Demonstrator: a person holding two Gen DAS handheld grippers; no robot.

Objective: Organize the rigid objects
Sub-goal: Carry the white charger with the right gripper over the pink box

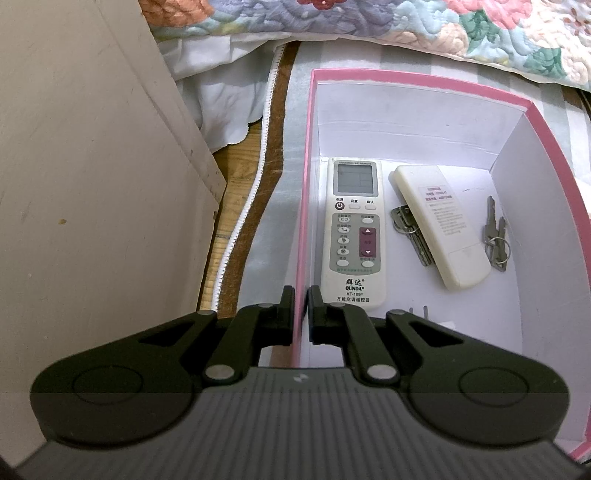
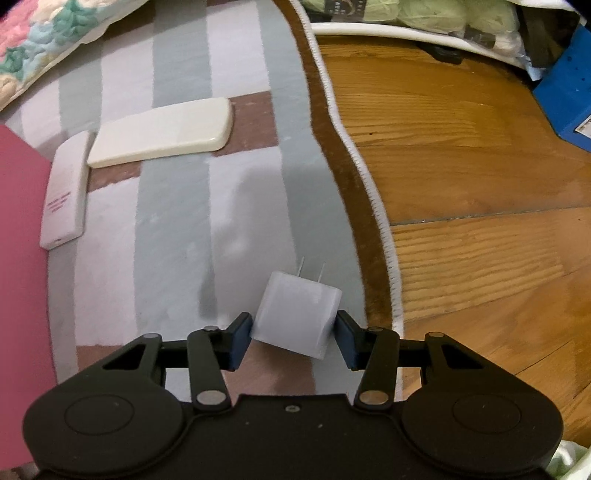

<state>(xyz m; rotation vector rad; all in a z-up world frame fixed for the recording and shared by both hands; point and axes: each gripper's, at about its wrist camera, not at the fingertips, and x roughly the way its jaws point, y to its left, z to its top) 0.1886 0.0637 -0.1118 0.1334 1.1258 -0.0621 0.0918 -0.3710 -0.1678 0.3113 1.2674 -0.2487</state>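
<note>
A pink box with a white inside holds a white QUNDA remote, a face-down cream remote and two key bunches. My left gripper is shut on the box's left wall. My right gripper is shut on a white plug adapter, prongs pointing away, above the striped rug. Two more white remotes lie on the rug: a wide cream one and a narrow one beside the pink box side.
A beige cabinet panel stands left of the box. A floral quilt lies behind it. The striped rug ends at a white edge with wood floor to the right. A blue box stands far right.
</note>
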